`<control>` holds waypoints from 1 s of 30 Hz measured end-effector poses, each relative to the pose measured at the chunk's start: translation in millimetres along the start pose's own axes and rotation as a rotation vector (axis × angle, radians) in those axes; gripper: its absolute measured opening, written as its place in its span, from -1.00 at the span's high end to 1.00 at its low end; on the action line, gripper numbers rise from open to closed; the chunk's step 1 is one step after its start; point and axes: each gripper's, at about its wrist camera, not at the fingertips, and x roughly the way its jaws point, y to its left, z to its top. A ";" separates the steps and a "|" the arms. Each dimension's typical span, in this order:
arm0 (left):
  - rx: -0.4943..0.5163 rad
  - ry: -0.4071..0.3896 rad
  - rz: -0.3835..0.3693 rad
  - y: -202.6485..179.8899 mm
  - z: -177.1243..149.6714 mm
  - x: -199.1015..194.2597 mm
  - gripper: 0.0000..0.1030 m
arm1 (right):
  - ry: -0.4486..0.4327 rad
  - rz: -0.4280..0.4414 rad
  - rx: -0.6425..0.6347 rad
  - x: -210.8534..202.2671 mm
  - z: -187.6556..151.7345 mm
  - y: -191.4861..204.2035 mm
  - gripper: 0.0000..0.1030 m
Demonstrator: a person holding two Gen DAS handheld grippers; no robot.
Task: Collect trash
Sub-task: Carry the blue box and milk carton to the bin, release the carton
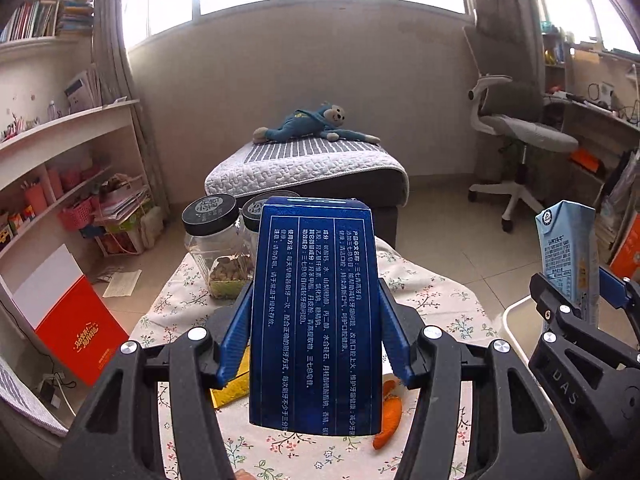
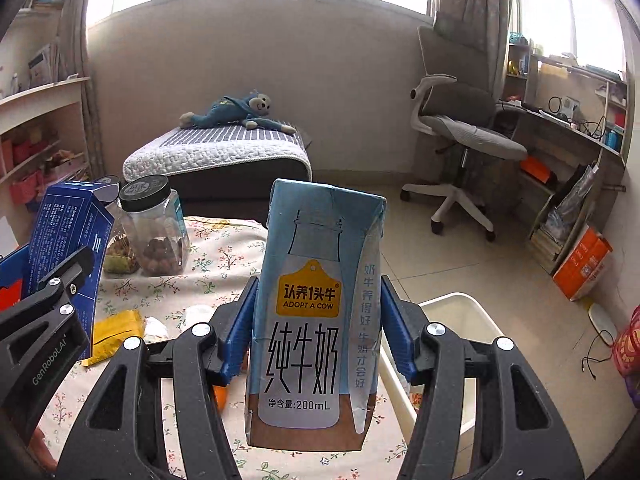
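My left gripper [image 1: 316, 300] is shut on a dark blue toothpaste box [image 1: 314, 320] and holds it upright above the floral-cloth table [image 1: 440, 300]. The box also shows in the right wrist view [image 2: 68, 236]. My right gripper [image 2: 318, 300] is shut on a light blue 200 mL milk carton [image 2: 320, 312], held upright above the table's right edge; the carton also shows in the left wrist view [image 1: 570, 256]. A white bin [image 2: 464, 320] stands on the floor just right of the table. Orange peel [image 1: 390, 416], a yellow wrapper [image 2: 116, 328] and crumpled white paper [image 2: 156, 330] lie on the cloth.
Two clear jars with black lids [image 2: 154, 228] stand at the table's far left. Beyond are a padded ottoman with a blue plush monkey [image 1: 316, 124], an office chair [image 2: 460, 136], shelves on the left and a desk on the right.
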 end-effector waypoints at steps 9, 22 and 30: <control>0.036 -0.019 -0.048 -46.0 2.9 2.2 -0.11 | 0.004 -0.098 0.030 14.6 1.1 -52.0 -0.06; 0.058 0.004 -0.146 -119.5 3.1 10.1 -0.11 | 0.042 -0.254 0.143 32.9 -5.8 -136.3 -0.07; 0.063 0.049 -0.277 -176.2 1.2 18.2 -0.11 | 0.010 -0.367 0.228 21.1 -9.2 -191.8 -0.60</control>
